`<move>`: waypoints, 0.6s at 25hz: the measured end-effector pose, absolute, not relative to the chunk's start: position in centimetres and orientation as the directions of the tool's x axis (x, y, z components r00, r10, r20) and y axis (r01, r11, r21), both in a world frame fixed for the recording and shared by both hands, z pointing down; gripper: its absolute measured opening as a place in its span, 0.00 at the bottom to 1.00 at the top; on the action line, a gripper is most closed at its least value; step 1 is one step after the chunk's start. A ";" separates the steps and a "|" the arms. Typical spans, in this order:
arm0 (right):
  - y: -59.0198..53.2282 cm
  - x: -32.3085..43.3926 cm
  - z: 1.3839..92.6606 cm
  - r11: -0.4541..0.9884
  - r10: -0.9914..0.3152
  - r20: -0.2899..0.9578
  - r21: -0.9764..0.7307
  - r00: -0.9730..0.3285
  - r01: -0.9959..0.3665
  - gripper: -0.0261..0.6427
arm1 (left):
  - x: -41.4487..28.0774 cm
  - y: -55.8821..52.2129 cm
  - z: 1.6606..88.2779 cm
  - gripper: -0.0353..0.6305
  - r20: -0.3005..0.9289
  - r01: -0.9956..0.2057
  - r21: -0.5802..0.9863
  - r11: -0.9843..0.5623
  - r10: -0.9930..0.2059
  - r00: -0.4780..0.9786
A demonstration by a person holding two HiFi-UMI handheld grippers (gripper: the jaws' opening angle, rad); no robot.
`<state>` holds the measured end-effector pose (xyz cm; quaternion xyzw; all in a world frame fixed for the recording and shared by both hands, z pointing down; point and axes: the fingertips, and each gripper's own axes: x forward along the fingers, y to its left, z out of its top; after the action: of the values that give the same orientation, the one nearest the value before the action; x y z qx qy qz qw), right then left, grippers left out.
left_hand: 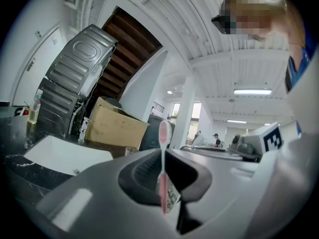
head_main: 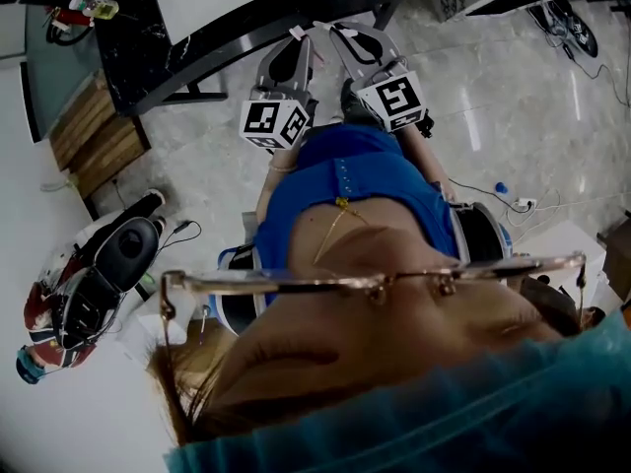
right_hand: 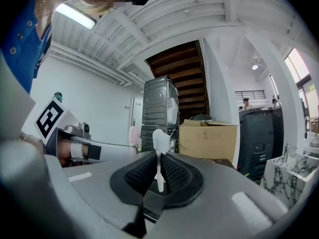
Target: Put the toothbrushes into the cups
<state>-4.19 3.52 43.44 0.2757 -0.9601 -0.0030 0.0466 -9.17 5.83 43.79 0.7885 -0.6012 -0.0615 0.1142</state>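
Workshop interior with white ribbed ceiling (right_hand: 209,14) and cardboard box (left_hand: 115,126). Left gripper (left_hand: 164,156) clamps a pink toothbrush (left_hand: 164,132) upright; right gripper (right_hand: 158,162) clamps a white toothbrush (right_hand: 159,139) upright.

The head view is dim and murky. The glossy floor (head_main: 513,77) to the right of the fingers carries pale streaks of reflected light, and the near foreground is a blurred mass.

Both gripper views are brighter, with black rounded corners and ceiling beams bent by the wide lens. A strip lamp (left_hand: 251,91) glows above and right of the fingers (left_hand: 142,173) of the left gripper (left_hand: 163,156), and windows (left_hand: 192,116) far beyond them burn out white. The pink toothbrush (left_hand: 164,133) pinched there looks soft.

Another strip lamp (right_hand: 75,15) glares above and left of the fingers (right_hand: 139,176) of the right gripper (right_hand: 159,156). Their white toothbrush (right_hand: 159,141) is fairly sharp.
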 end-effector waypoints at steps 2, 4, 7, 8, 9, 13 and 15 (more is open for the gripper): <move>1.6 -4.9 43.1 0.856 -0.516 0.083 0.032 -0.852 -0.515 0.07 | -9.6 3.9 43.5 0.08 0.041 -0.937 0.248 -0.246 -0.964 0.263; -0.3 -5.6 42.8 0.865 -0.502 0.084 0.034 -0.861 -0.501 0.07 | -10.1 2.0 43.1 0.08 0.038 -0.941 0.241 -0.237 -0.967 0.254; -2.7 -6.3 42.6 0.875 -0.484 0.090 0.034 -0.870 -0.484 0.07 | -10.8 -0.5 42.8 0.08 0.036 -0.945 0.242 -0.220 -0.971 0.235; -3.6 -6.5 42.5 0.877 -0.480 0.088 0.035 -0.873 -0.479 0.07 | -11.0 -1.3 42.7 0.08 0.035 -0.946 0.243 -0.214 -0.973 0.229; -4.4 -6.8 42.5 0.880 -0.475 0.088 0.036 -0.876 -0.473 0.07 | -11.2 -2.0 42.6 0.08 0.034 -0.948 0.243 -0.207 -0.974 0.222; -7.4 -7.4 42.4 0.892 -0.453 0.089 0.039 -0.887 -0.451 0.07 | -12.0 -4.8 42.6 0.08 0.034 -0.954 0.243 -0.175 -0.981 0.189; -8.8 -7.5 42.4 0.894 -0.448 0.087 0.045 -0.890 -0.446 0.07 | -12.3 -6.0 42.7 0.08 0.033 -0.956 0.246 -0.160 -0.984 0.173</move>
<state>-7.46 -8.77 42.40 0.2298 -0.9720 -0.0118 0.0476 -12.27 -5.95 42.66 0.7587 -0.6394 -0.0672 0.1054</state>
